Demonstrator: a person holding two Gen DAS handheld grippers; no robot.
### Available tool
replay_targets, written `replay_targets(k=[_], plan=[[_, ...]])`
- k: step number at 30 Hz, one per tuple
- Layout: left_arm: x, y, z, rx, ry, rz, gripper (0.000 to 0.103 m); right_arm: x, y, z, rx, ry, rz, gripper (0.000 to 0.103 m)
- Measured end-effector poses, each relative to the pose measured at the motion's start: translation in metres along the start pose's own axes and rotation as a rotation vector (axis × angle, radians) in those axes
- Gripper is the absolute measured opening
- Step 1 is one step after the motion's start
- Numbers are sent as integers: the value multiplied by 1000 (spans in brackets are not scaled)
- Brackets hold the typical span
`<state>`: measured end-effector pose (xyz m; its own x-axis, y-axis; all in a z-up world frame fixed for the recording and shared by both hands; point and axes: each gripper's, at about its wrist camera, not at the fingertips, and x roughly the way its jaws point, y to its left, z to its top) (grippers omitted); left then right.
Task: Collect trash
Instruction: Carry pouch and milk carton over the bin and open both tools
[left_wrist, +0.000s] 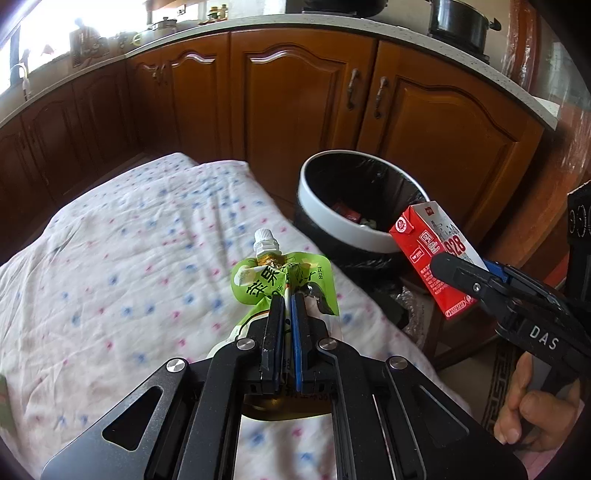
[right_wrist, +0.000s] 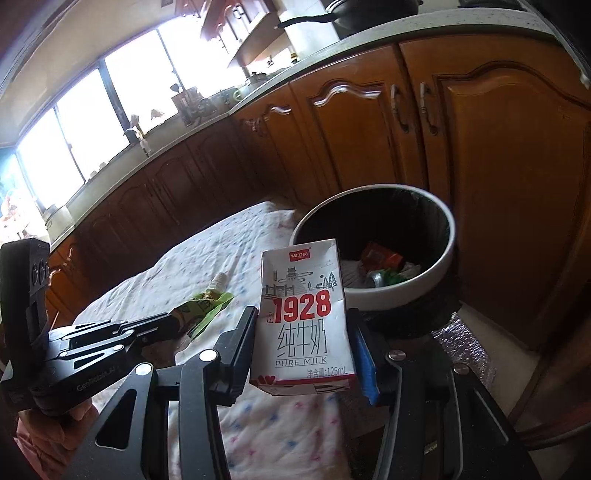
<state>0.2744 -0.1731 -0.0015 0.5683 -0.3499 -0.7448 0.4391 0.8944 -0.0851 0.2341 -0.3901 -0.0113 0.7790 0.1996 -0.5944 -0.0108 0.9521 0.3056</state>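
- Carrying trash toward the bin (left_wrist: 343, 221), both claws hold items off the tabletop (left_wrist: 129, 258).
- Left claw (left_wrist: 288, 306) pinches a green pouch (left_wrist: 266, 280) flat, near the bin.
- Right claw (right_wrist: 303, 332) grips a milk carton (right_wrist: 303, 317) just beside the bin's rim, seemingly ready to drop.

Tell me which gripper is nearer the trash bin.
Right. The right gripper, holding the milk carton, sits just short of the trash bin rim. The left gripper, clamping the green drink pouch, is farther back over the floral cloth.
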Motion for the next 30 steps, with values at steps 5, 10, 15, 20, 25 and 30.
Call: replay_targets(k=[5, 10, 15, 20, 25, 30], plan=[[7, -9, 16, 23, -1, -26, 4, 6, -17, 18, 21, -1, -31, 49], [17, -20, 42, 52, -6, -48, 4, 11, -23, 32, 14, -1, -60, 49], [26, -31, 64, 91, -7, -60, 4, 23, -30, 42, 7, 25, -84, 49], [43, -42, 82, 126, 18, -76, 4, 38, -39, 51, 8, 61, -92, 49], [64, -52, 93, 138, 46, -74, 4, 52, -45, 58, -9, 93, -108, 49], [81, -59, 99, 147, 71, -67, 4, 61, -48, 62, -28, 105, -125, 49]])
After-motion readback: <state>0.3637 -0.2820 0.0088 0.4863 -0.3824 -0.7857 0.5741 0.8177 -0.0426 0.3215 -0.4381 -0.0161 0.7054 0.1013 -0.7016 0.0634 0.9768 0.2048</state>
